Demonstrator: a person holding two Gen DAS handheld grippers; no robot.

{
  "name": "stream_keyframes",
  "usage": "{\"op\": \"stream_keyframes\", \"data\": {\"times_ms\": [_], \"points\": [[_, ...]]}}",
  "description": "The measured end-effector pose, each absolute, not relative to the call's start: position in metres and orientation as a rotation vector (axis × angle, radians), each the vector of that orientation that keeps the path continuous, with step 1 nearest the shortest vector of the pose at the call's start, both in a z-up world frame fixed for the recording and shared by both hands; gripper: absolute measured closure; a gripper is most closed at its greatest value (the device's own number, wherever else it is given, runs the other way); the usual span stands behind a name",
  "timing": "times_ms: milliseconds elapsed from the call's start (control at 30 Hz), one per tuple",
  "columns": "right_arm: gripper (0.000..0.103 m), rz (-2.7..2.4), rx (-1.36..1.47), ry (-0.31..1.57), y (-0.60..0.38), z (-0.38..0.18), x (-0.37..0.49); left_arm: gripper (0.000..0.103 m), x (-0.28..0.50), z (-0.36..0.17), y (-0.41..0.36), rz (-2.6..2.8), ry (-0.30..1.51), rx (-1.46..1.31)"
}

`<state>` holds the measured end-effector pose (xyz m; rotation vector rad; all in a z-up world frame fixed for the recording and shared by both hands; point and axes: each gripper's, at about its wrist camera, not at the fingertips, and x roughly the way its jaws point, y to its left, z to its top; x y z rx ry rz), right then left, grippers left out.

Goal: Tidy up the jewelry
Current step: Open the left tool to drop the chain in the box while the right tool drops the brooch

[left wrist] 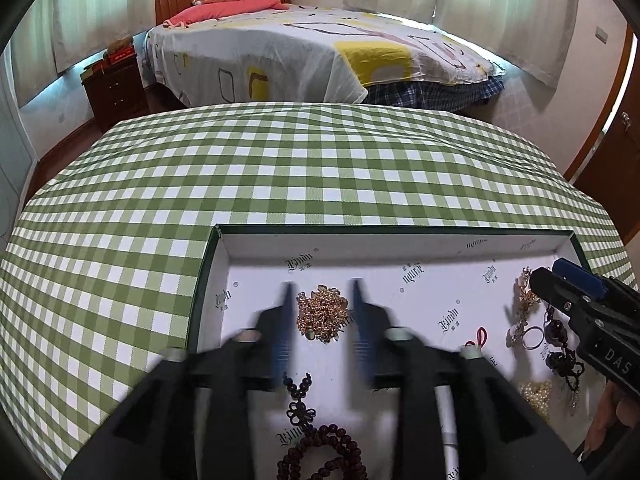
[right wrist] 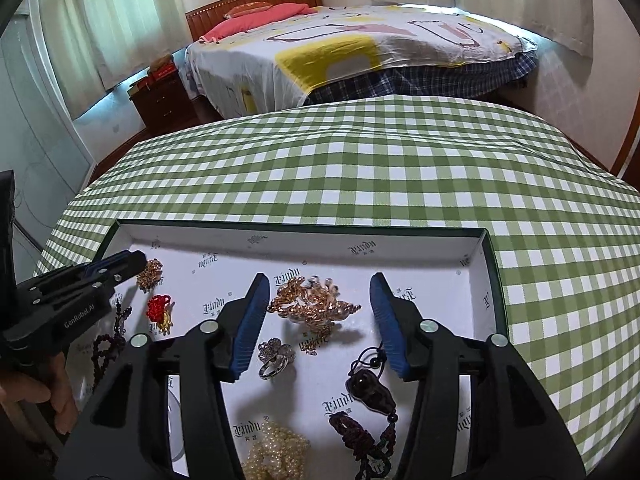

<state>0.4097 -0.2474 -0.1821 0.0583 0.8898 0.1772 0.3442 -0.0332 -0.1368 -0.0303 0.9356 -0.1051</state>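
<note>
Left wrist view, left to right: green gingham tablecloth [left wrist: 120,240]; shallow white box [left wrist: 224,248]; left gripper [left wrist: 322,300], blurred, jaws spread around gold chain cluster [left wrist: 322,314]; brown bead bracelet [left wrist: 320,452] below; right gripper [left wrist: 556,284] at far right. Right wrist view: red knot charm [right wrist: 159,306]; right gripper jaws spread, flanking rose-gold chain pile [right wrist: 316,306], not touching; flower ring [right wrist: 274,358], pearl heap [right wrist: 276,452], dark pendant [right wrist: 370,390] nearer.

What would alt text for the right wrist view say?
The open right gripper hovers over a white-lined tray on a green checked tablecloth, its blue fingers flanking a tangled gold chain. A flower ring and pearl strand lie nearer.
</note>
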Motion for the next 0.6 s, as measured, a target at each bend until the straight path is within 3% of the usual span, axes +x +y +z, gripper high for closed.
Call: {"op": "stream_keyframes", "data": {"times_ms": [167,600], "points": [[0.041,0.175,0.063,0.88,-0.245,-0.182,0.405,0.037,0.339,-0.13,-0.038,-0.094,0.889,0.006],[0.036,0.166,0.076,0.819,-0.251,-0.171,0.388,0.03,0.333,-0.122,-0.041,-0.096,0.856,0.031]]}}
